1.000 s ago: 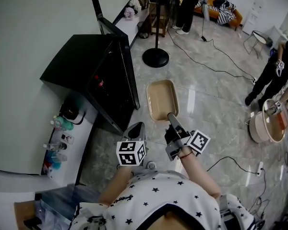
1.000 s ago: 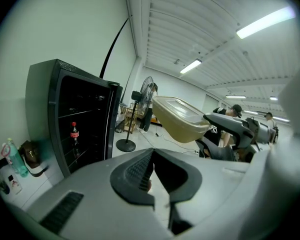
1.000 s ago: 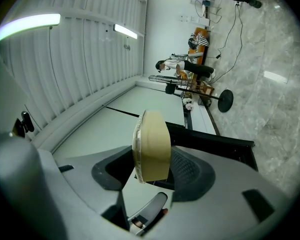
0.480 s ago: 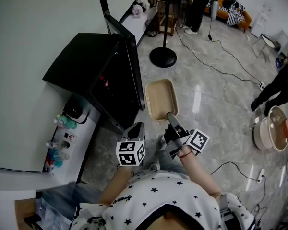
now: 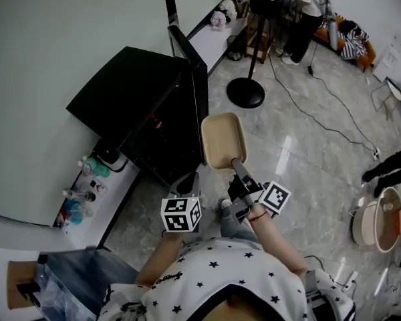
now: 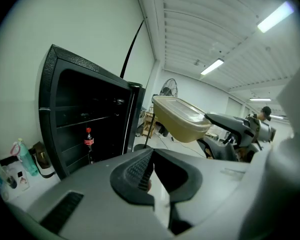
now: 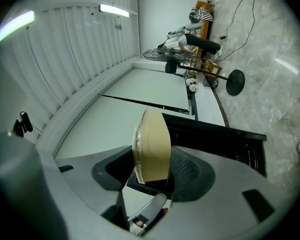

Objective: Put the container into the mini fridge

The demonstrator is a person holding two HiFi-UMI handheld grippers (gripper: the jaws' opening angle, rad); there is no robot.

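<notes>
— Where was the container (image 5: pixel 222 141)?

— In the air above the floor (image 5: pixel 301 172), just in front of the open mini fridge (image 5: pixel 144 102) and near the edge of its door (image 5: pixel 199 79). It was a beige tub with a clear lid.

— What held it?

— The right gripper (image 5: pixel 236 164). Its fingers were clamped on the near end of the tub, one on each side.

— And the other one?

— The left gripper (image 5: pixel 193 176) was lower and to the left, pointing toward the fridge. Its fingers were pressed together at the tips, with nothing between them.

— Anything inside the fridge?

— A cola bottle (image 6: pixel 88 142) stood inside it, on the left.
</notes>
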